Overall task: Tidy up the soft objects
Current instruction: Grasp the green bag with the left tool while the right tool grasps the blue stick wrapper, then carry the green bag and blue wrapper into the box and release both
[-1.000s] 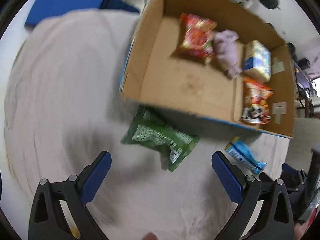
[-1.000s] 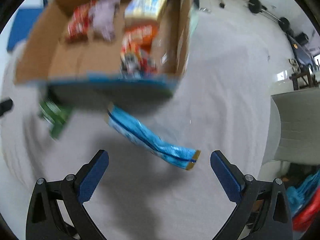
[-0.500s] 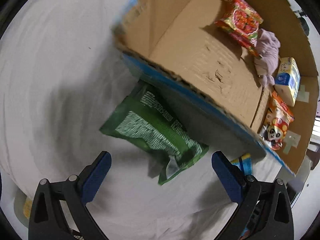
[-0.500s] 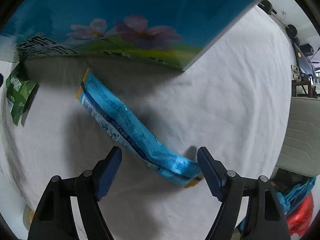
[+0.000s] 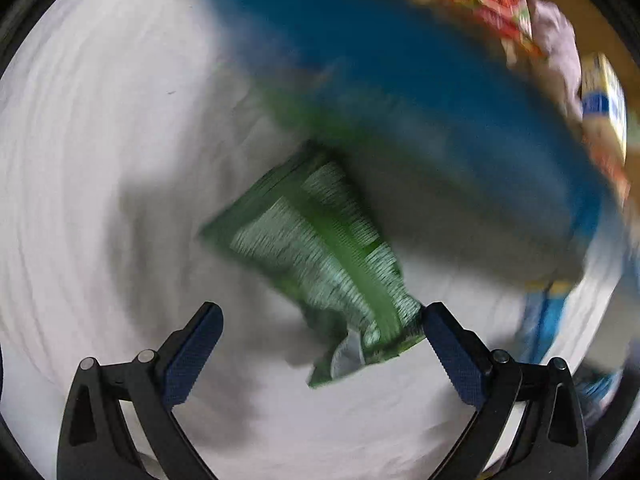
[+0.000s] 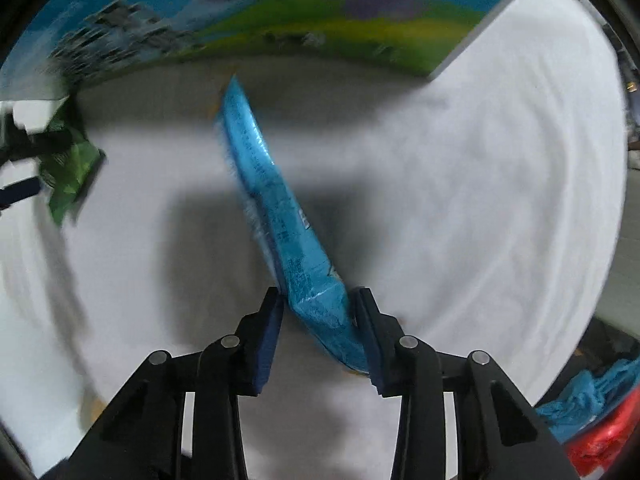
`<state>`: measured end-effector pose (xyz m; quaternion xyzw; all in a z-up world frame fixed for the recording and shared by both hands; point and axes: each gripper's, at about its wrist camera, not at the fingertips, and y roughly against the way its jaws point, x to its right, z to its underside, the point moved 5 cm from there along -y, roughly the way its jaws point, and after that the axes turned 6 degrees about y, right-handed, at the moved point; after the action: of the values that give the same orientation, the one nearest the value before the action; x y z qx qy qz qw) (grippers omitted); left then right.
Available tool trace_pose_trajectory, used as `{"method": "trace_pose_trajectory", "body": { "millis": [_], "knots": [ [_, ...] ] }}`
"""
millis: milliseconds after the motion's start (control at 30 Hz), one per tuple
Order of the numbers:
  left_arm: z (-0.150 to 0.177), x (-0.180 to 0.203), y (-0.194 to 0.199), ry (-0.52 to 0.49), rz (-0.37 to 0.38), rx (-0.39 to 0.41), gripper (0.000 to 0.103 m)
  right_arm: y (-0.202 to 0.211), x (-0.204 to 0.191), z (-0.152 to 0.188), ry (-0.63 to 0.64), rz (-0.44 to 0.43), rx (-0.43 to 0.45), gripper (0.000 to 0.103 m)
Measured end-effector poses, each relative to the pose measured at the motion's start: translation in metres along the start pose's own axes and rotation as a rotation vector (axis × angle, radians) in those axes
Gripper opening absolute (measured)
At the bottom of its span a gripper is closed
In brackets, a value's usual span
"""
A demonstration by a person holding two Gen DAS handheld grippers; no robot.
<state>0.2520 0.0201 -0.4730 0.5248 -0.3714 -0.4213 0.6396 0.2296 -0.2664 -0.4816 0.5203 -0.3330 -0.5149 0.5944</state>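
Right gripper (image 6: 319, 312): fingers are pinching the near end of the blue packet (image 6: 276, 216), which is slanting up off the white sheet (image 6: 480, 184) toward the box (image 6: 280, 16). Left gripper (image 5: 320, 332): fingers are gaping wide, holding nothing, straddling the green bag (image 5: 320, 248), which is lying on the sheet beside the box. Left view is blurred.

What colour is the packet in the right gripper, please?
Bright blue packet, clearest in the right wrist view.

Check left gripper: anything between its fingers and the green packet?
Nothing. Left wrist view shows the open left gripper straddling the green packet's near end over bare white cloth.
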Motion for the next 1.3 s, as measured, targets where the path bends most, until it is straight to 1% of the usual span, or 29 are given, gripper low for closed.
{"method": "trace_pose_trajectory", "body": {
  "millis": [33,133,167,200,267,333,433,533,567,600,633,667,700,733,800,833,867,933,967,1067,1133,1200,1267,1300],
  "knots": [
    [0.005,-0.008,0.001,-0.021,-0.029,0.006,0.103,0.002,0.001,-0.001,0.007,0.003,0.008,0.040],
    [0.012,-0.022,0.002,-0.053,-0.070,0.010,0.103,0.007,0.005,-0.005,0.004,0.021,0.032,0.041],
    [0.013,-0.023,0.004,-0.060,-0.076,0.015,0.103,0.006,0.002,-0.008,0.002,0.033,0.035,0.041],
    [0.012,-0.024,0.006,-0.063,-0.078,0.024,0.103,0.006,0.000,-0.003,0.000,0.039,0.040,0.041],
    [0.008,-0.025,0.012,-0.063,-0.081,0.042,0.103,0.001,0.001,-0.009,-0.010,0.058,0.033,0.041],
    [0.002,-0.022,0.013,-0.048,-0.066,0.052,0.103,-0.007,0.002,-0.011,-0.018,0.074,0.028,0.041],
    [-0.008,-0.015,0.007,-0.039,-0.053,0.034,0.103,-0.010,-0.001,-0.015,-0.022,0.103,0.043,0.041],
    [-0.016,-0.001,-0.009,-0.086,-0.073,0.000,0.103,-0.012,0.001,-0.013,-0.044,0.133,0.052,0.040],
    [-0.017,0.004,-0.014,-0.114,-0.091,0.011,0.102,-0.017,-0.002,-0.007,-0.045,0.145,0.049,0.038],
    [-0.017,0.007,-0.015,-0.134,-0.111,0.033,0.098,-0.022,-0.008,-0.001,-0.047,0.156,0.046,0.036],
    [-0.018,0.007,-0.016,-0.151,-0.121,0.052,0.084,-0.023,-0.009,0.000,-0.055,0.156,0.039,0.032],
    [-0.017,0.011,-0.018,-0.152,-0.118,0.050,0.064,-0.028,-0.012,0.000,-0.065,0.147,0.027,0.030],
    [-0.015,0.011,-0.020,-0.154,-0.107,0.041,0.058,-0.032,-0.014,-0.002,-0.073,0.136,0.018,0.029],
    [-0.012,0.011,-0.021,-0.162,-0.107,0.036,0.049,-0.037,-0.013,0.003,-0.082,0.128,0.013,0.029],
    [-0.004,0.010,-0.019,-0.184,-0.122,0.044,0.046,-0.040,-0.012,0.007,-0.108,0.107,0.000,0.028],
    [-0.001,0.009,-0.017,-0.188,-0.116,0.045,0.043,-0.042,-0.011,0.010,-0.124,0.088,-0.008,0.028],
    [0.009,0.008,-0.017,-0.194,-0.112,0.042,0.042,-0.043,-0.011,0.012,-0.133,0.072,-0.016,0.028],
    [0.029,0.005,-0.020,-0.216,-0.114,0.041,0.042,-0.047,-0.005,0.025,-0.147,0.047,-0.034,0.028],
    [0.033,0.004,-0.021,-0.221,-0.114,0.041,0.042,-0.048,-0.005,0.027,-0.153,0.041,-0.038,0.028],
    [0.038,-0.003,-0.027,-0.240,-0.139,0.038,0.043,-0.051,-0.004,0.027,-0.150,0.051,-0.052,0.029],
    [0.038,-0.002,-0.027,-0.236,-0.141,0.057,0.043,-0.054,-0.003,0.025,-0.160,0.055,-0.070,0.029],
    [0.049,0.001,-0.028,-0.234,-0.140,0.052,0.043,-0.056,-0.006,0.023,-0.158,0.068,-0.085,0.029],
    [0.052,0.000,-0.030,-0.234,-0.135,0.046,0.044,-0.058,-0.007,0.022,-0.152,0.087,-0.092,0.030],
    [0.048,-0.005,-0.031,-0.237,-0.136,0.046,0.044,-0.059,-0.009,0.021,-0.146,0.100,-0.093,0.030]
  ]
}}
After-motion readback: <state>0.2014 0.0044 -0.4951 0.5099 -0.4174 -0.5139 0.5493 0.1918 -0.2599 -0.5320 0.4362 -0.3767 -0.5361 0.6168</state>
